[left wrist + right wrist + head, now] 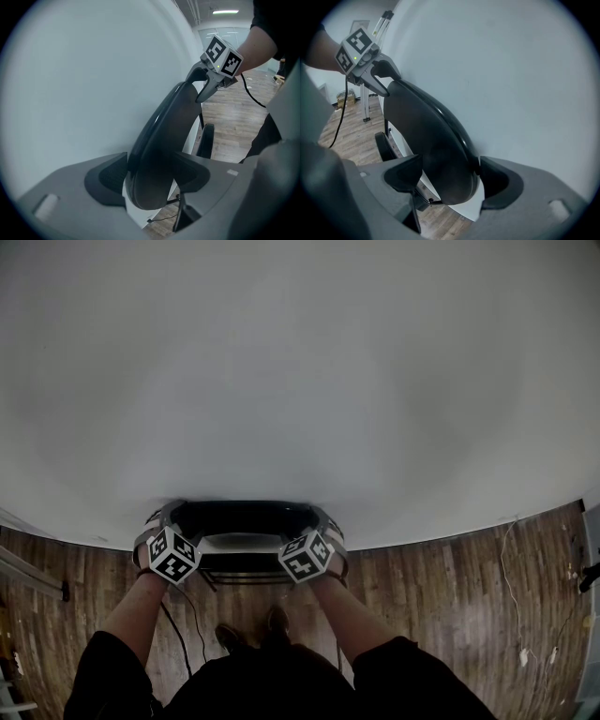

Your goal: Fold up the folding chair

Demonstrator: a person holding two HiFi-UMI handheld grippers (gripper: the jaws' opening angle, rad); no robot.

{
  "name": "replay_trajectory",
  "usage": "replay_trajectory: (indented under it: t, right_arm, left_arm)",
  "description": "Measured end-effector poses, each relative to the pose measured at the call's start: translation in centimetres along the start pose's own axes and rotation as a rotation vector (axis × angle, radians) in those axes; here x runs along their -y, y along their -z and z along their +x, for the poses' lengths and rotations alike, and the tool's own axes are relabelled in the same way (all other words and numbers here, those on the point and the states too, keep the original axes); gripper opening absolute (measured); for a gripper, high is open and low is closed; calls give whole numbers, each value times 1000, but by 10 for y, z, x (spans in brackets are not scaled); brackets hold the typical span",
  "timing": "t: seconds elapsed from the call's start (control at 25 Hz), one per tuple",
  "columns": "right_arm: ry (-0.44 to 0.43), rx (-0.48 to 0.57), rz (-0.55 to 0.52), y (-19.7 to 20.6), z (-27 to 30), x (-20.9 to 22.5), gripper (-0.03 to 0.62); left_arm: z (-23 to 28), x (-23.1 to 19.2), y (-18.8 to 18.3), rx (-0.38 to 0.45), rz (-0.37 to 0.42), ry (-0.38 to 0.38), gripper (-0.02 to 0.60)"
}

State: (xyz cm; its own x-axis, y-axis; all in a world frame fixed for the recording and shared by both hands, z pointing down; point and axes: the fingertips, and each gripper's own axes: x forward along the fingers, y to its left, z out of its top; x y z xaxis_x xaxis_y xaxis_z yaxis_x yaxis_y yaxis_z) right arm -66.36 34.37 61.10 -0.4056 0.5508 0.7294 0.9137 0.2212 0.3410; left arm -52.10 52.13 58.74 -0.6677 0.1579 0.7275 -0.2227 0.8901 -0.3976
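Two grippers clamped the folding chair (246,518) by the top of its black backrest (164,140): the left gripper (152,176) gripped one end and the right gripper (445,176) the other. A white wall (300,381) stood just beyond their jaws, with wooden floor (450,568) beneath

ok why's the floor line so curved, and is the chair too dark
Head view: the wide lens bows where wall meets floor, corners dim. Left gripper view: black round vignette, chair a dark shape against bright wall. Right gripper view: same vignette, thin glint on the chair's rim.
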Motion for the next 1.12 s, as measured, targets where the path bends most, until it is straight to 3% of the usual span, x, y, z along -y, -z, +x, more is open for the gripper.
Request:
replay_trajectory:
  t: [0.48, 1.12]
  right_arm:
    - [-8, 34, 25, -1, -15, 9, 379]
    - [-108, 153, 2, -16, -44, -7, 373]
  left_arm:
    - [-11, -3, 3, -17, -14, -27, 262]
    - [-50, 8, -5, -23, -66, -118, 250]
